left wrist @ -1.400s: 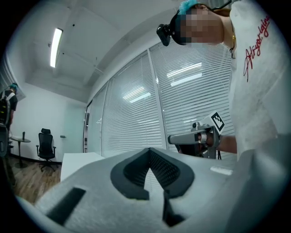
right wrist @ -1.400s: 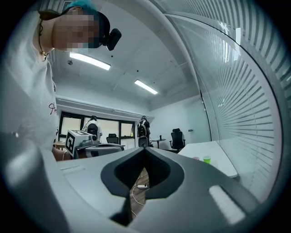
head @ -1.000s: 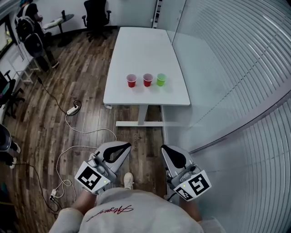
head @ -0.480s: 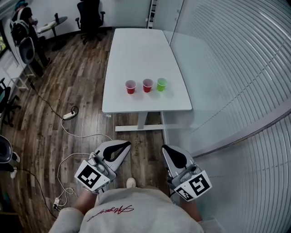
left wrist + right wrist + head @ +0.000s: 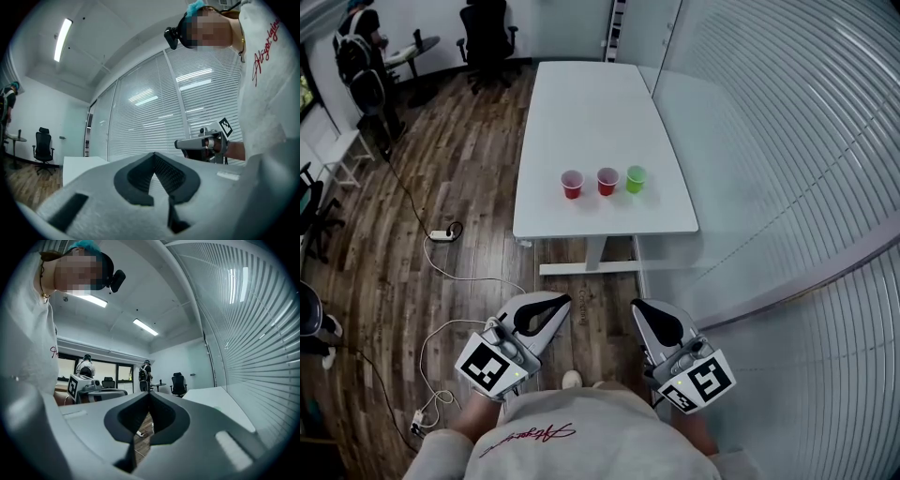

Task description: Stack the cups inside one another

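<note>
While cups (image 5: 607,181) sit near table (image 5: 581,103) edge | left tool (image 5: 558,301), right tool (image 5: 639,308) pressed together | floor (image 5: 478,234) open

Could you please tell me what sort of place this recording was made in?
Most likely an office. A long white table stands on a wood-plank floor, a black swivel chair sits at the far end, and a glass wall with slatted blinds runs along the right side of the head view.
</note>
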`<act>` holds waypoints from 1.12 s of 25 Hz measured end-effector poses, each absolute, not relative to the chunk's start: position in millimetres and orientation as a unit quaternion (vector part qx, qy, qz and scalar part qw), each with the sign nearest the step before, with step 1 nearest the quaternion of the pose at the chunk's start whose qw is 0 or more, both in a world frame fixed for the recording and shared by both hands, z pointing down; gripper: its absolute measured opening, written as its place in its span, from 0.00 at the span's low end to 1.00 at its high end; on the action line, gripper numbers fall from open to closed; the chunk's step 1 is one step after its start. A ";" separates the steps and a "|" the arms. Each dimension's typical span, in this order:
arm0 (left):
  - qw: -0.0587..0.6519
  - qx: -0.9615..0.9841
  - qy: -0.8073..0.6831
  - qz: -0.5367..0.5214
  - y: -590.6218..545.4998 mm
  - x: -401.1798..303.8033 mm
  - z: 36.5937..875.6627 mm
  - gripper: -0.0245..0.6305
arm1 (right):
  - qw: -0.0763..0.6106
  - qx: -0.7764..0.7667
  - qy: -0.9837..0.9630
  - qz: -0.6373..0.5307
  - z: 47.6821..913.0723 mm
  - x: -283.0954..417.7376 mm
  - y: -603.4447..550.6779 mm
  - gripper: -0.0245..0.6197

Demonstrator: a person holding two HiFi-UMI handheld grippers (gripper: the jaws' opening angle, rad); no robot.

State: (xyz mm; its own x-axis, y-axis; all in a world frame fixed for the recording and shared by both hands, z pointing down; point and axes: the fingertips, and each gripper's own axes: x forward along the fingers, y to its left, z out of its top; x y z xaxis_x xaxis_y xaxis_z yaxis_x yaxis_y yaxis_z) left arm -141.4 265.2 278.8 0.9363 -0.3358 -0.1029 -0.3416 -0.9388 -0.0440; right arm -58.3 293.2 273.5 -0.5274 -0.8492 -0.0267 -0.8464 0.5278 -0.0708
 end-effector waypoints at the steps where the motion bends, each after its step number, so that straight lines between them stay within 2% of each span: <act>1: 0.026 -0.984 0.172 0.047 264.4 -143.1 279.1 0.03 | 0.028 -0.484 0.874 -0.023 272.4 -59.7 293.4 0.04; 17: 0.027 -0.986 0.159 0.043 256.4 -139.7 282.1 0.03 | 0.024 -0.502 0.864 -0.019 269.1 -47.7 292.4 0.04; 28: 0.036 -0.981 0.187 0.042 218.4 -139.0 278.6 0.03 | 0.025 -0.486 0.874 -0.011 266.6 -39.1 250.3 0.04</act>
